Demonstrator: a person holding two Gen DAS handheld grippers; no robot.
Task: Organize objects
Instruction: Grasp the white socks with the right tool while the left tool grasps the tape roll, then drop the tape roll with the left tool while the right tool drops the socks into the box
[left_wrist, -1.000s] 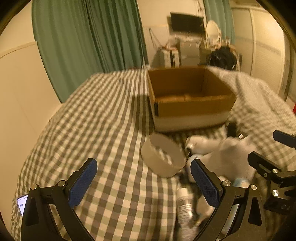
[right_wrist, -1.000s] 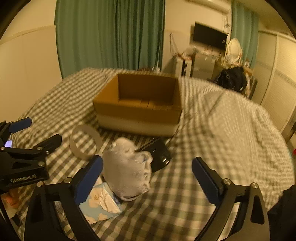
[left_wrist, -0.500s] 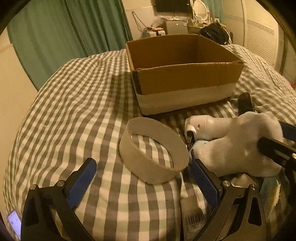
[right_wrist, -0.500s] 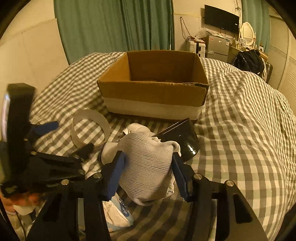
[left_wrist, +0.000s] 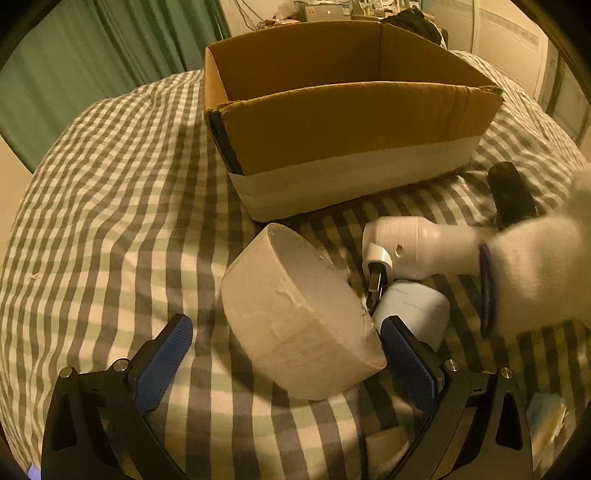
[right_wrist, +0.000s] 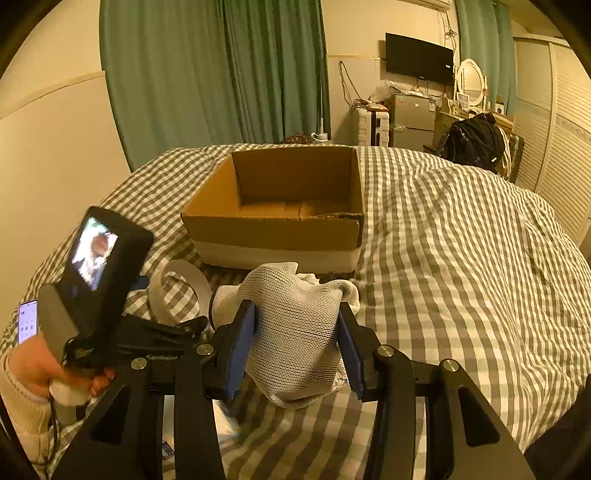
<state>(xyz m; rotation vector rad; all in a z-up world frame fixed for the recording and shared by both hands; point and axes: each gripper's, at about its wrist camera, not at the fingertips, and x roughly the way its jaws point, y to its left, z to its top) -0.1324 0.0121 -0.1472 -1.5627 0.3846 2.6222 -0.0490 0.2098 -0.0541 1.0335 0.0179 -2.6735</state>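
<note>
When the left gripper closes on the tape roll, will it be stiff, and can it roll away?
The tape roll is a thin-walled hollow ring, so it probably flexes if squeezed. It sits tilted on the soft checked blanket, between the open fingers of the left gripper, so it may tip or roll.

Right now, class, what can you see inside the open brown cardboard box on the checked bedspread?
In the right wrist view, the open brown cardboard box shows only bare folded bottom flaps. Its near wall hides the front strip of floor, so anything lying there cannot be seen.

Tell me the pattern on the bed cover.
Grey-and-white check bed cover, clearest in the right wrist view.
</note>
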